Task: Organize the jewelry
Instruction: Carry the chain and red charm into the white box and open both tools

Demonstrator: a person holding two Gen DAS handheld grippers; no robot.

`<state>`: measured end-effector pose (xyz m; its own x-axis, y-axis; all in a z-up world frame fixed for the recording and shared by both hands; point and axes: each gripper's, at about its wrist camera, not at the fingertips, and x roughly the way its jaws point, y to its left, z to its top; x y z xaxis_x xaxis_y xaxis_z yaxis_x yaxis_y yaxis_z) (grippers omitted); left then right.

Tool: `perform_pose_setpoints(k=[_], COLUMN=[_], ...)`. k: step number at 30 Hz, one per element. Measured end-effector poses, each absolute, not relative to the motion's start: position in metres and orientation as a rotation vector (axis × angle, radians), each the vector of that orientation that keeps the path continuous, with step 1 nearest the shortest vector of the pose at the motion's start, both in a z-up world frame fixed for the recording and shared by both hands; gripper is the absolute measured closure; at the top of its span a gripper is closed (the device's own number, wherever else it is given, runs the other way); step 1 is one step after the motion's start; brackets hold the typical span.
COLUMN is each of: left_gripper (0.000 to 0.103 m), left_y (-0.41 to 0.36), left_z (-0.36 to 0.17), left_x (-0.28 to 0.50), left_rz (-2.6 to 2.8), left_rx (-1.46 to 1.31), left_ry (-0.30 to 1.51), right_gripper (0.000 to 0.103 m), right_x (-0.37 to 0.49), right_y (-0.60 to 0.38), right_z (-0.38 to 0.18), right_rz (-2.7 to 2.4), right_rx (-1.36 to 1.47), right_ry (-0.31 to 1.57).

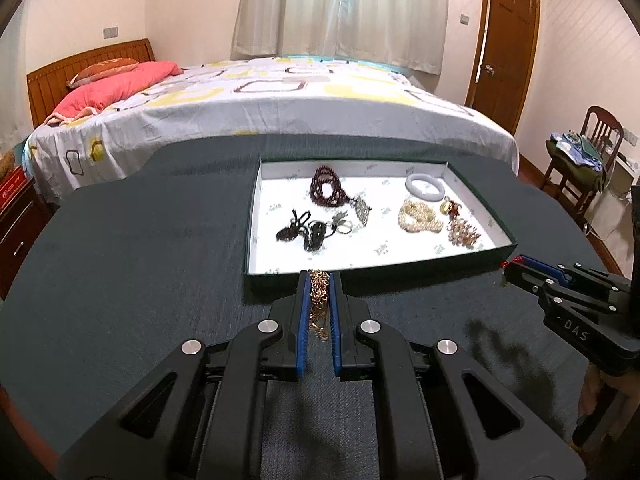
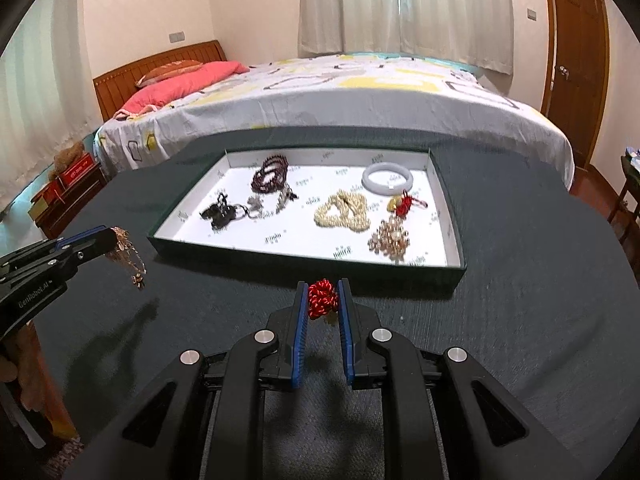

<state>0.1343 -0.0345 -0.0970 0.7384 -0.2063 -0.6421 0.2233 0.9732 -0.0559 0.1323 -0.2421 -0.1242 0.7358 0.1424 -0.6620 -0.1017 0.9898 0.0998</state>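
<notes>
Left gripper (image 1: 320, 280): fingers closed to a narrow gap on a gold chain (image 1: 319, 304); the chain is pinched between the blue pads and hangs down in a loose bunch, as the right wrist view confirms (image 2: 128, 256); its long axis therefore runs roughly vertical, below the fingertips; the grip is lifted clear of the dark table cover (image 1: 140, 260).

The open tray (image 1: 252, 240) lies straight ahead of the left fingers, its near wall just beyond the fingertips; its long axis runs left to right across the line of approach; judged from this, the coming move for the left side is a short advance forward over the near wall, then release.

Tray contents, left to right: black cord pieces with rings (image 1: 308, 230); a dark red bead strand (image 1: 326, 190); a pearl bracelet (image 1: 420, 216); a white bangle (image 1: 425, 186); a gold cluster brooch (image 1: 464, 232); the bare floor nearest the left gripper lies along the front left portion.

Right gripper (image 2: 323, 286): fingers partly closed on a red knotted cord ornament (image 2: 322, 300); the knot sits between the pads near the tips; whether anything hangs beneath it cannot be told; the tray's near wall (image 2: 320, 264) lies just ahead.

Both grippers stand close to the near wall; the left sits toward the tray's left half, the right toward its centre and right; neither load is yet over the tray.
</notes>
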Motion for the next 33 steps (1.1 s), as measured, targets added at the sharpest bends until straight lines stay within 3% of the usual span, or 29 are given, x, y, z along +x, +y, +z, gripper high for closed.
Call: perform_pose_setpoints(k=[21,33], left_gripper=[0.094,0.094], left_y=[-0.063,-0.071], left_z=[-0.044,-0.111], left_x=[0.182,0.231], left_rz=[-0.276,-0.203], left_rx=[0.023,0.035], left_ry=[0.524,0.653], right_gripper=[0.088,0.088], right_x=[0.178,0.224], right_y=[-0.227,-0.224], right_z=[-0.058,-0.122], right_rz=[0.165,0.147], right_rx=[0.010,0.013], right_ry=[0.546,0.691])
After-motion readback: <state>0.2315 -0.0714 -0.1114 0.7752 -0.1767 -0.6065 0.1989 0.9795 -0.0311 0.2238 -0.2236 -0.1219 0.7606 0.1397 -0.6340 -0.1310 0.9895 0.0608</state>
